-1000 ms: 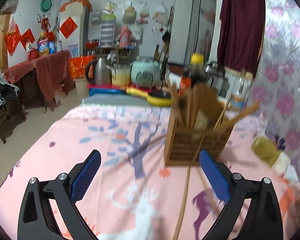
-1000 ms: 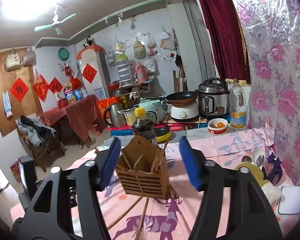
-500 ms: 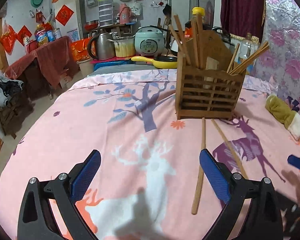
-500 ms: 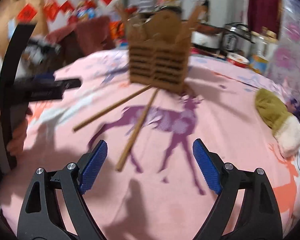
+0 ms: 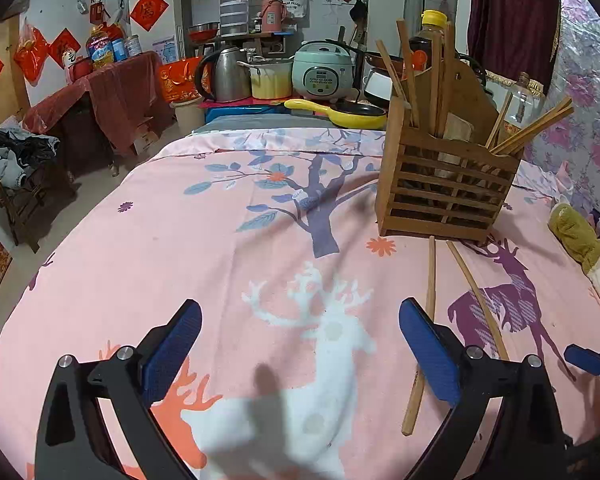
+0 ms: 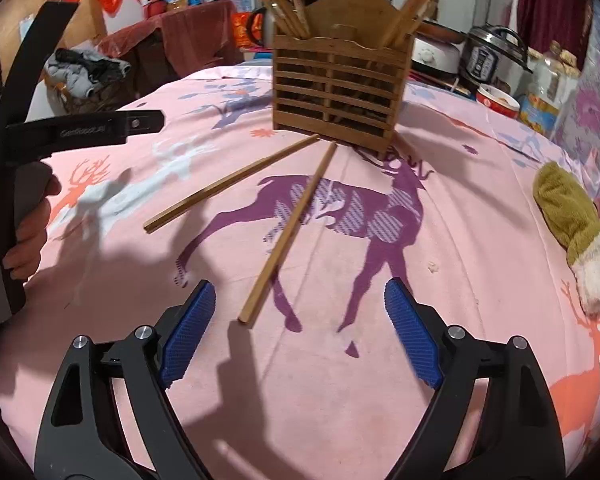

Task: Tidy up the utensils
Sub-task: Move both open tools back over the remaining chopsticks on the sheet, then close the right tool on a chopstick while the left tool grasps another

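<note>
We see the left gripper (image 5: 300,354) spread wide, holding nothing, above the pink tablecloth (image 5: 220,240). The right gripper (image 6: 298,334) is likewise spread and empty. Two loose chopsticks (image 6: 290,234) lie flat at 12 o'clock from the right gripper, fanning out from the base of the wooden utensil holder (image 6: 340,88), which stands upright with more chopsticks inside. An olive mitten (image 6: 572,228) lies at 2 o'clock.

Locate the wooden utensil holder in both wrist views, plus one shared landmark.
Left wrist: wooden utensil holder stands upper right of centre, with two loose chopsticks lying on the cloth in front of it.
Right wrist: holder stands top centre, straight ahead beyond the open jaws.
Shared landmark: purple deer print on the pink cloth.
</note>
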Motion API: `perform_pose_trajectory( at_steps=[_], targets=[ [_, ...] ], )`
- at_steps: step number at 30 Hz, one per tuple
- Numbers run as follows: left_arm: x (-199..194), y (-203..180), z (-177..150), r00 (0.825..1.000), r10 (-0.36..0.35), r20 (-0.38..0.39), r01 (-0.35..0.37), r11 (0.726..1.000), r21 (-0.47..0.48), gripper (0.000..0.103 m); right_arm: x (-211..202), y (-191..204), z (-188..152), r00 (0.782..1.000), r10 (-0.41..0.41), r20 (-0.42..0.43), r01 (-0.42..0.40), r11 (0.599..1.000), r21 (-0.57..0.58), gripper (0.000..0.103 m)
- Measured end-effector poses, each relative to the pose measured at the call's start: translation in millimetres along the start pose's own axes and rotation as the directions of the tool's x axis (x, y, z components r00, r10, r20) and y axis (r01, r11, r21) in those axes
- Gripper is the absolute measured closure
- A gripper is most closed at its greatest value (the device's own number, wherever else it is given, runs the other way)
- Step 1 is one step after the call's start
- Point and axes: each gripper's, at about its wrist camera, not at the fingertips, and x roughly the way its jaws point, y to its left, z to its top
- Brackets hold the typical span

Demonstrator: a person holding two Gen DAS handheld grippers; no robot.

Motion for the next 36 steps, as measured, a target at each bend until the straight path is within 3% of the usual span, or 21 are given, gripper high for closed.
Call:
perform_pose_trajectory(
  at_steps=[9, 11, 13, 18, 21, 29, 30, 36],
  targets=[
    [0.9, -15.5, -4.2, 1.000, 0.020, 0.010, -0.021, 0.997, 0.070, 0.006, 9.9, 15.9, 0.7, 0.998, 0.026, -0.057, -0.030, 0.997, -0.074, 0.062],
    [2.2, -19.1, -5.6, 1.000, 0.027, 0.010, -0.028, 0.996, 0.090, 0.006, 13.8, 14.9, 1.2, 0.996, 0.039, -0.077, -0.044, 0.997, -0.069, 0.082],
    [4.4, -22.3, -6.9, 0.999, 0.035, 0.006, -0.036, 0.994, 0.105, 0.006, 15.3, 6.0, 1.9, 0.996, 0.037, -0.081, -0.039, 0.999, -0.026, 0.093],
    [4.0, -23.3, -8.1, 1.000, 0.027, 0.006, -0.028, 0.993, 0.113, 0.006, 13.3, -21.4, 0.3, 0.997, -0.017, -0.078, 0.022, 0.998, 0.060, 0.095],
    [2.5, -25.5, -11.1, 1.000, 0.003, 0.000, -0.003, 0.992, 0.124, 0.006, 13.4, -24.7, -1.0, 0.997, -0.023, -0.080, 0.029, 0.997, 0.071, 0.090],
    [-4.1, -50.2, -37.3, 0.992, -0.113, -0.048, 0.121, 0.960, 0.254, 0.006, 14.5, -28.9, -0.2, 0.996, -0.029, -0.080, 0.036, 0.996, 0.087, 0.090],
    [-4.9, -53.3, -40.5, 0.989, -0.136, -0.058, 0.146, 0.952, 0.269, 0.008, 14.1, -29.8, 0.3, 0.996, -0.032, -0.079, 0.039, 0.995, 0.091, 0.090],
    [9.4, -60.3, -47.2, 0.958, -0.229, -0.172, 0.270, 0.922, 0.278, 0.047, 7.9, -38.0, 1.7, 0.998, -0.039, -0.054, 0.046, 0.991, 0.125, 0.086]
  ],
)
